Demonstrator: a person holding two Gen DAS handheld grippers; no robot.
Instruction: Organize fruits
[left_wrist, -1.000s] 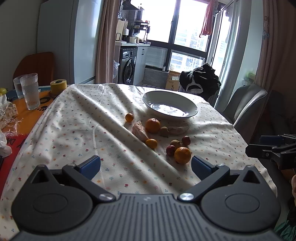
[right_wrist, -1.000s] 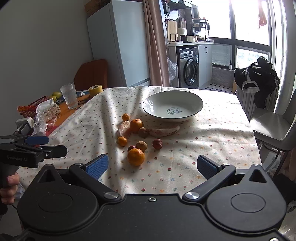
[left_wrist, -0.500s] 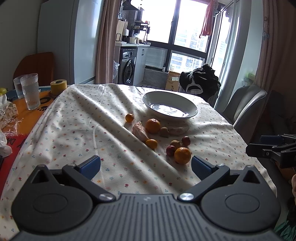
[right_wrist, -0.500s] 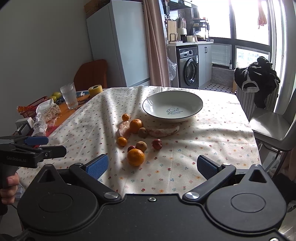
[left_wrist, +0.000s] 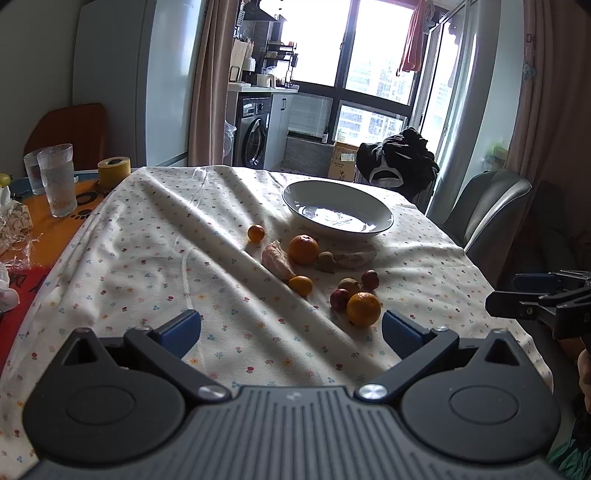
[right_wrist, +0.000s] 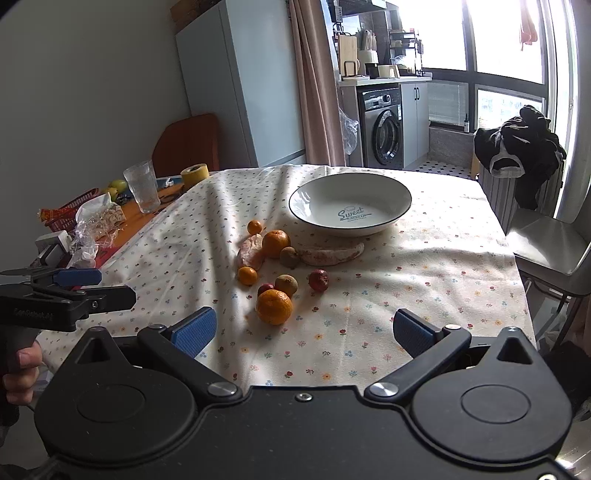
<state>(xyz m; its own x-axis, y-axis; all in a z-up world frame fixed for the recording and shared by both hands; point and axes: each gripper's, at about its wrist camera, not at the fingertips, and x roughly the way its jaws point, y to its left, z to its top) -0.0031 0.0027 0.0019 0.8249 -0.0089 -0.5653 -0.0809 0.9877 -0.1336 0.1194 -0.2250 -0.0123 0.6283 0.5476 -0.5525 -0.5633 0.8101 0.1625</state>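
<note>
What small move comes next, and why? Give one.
Probably ease the right claw forward and down onto the nearest orange. Both claws are open and empty, the white bowl holds nothing, and that orange lies closest, just ahead of the right claw's gap.

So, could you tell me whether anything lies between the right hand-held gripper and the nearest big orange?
Nothing visible does. The right hand-held gripper is open, and only bare tablecloth lies between it and the nearest big orange. A small red fruit and a brown fruit sit just behind the orange, not in front.
</note>
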